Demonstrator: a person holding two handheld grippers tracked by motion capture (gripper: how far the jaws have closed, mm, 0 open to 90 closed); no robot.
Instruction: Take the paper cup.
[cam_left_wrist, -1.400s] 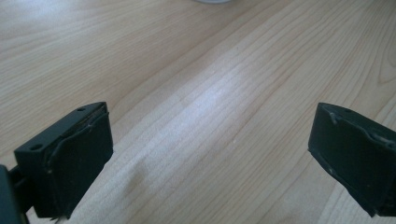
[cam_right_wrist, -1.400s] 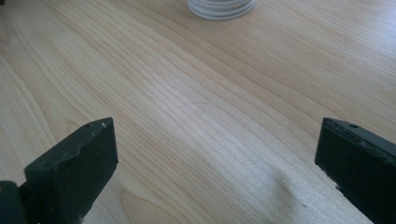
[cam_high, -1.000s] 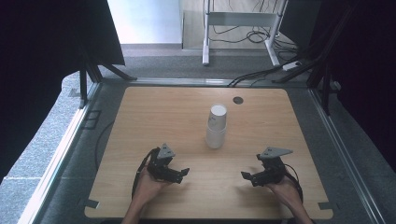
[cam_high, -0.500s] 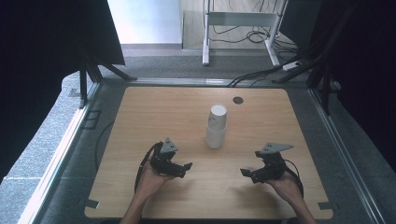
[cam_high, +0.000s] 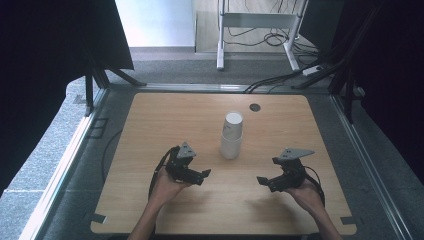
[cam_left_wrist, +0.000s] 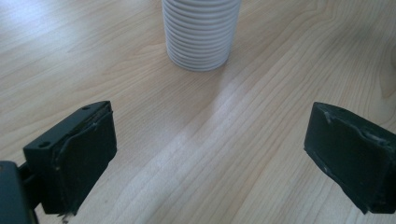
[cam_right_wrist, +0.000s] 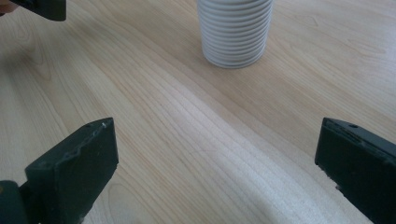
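A stack of white paper cups stands upside down near the middle of the wooden table. Its ribbed rims show in the left gripper view and in the right gripper view. My left gripper is held low at the front left of the stack, open, with nothing between its jaws. My right gripper is held at the front right, also open and empty. Both point toward the stack and stand clear of it.
A small dark round hole sits in the table top behind the stack at the right. Black frame posts and cables lie beyond the far edge. A corner of the left gripper shows at the top left of the right gripper view.
Both grippers have edged a little inward toward the cup stack. The stack has not moved.
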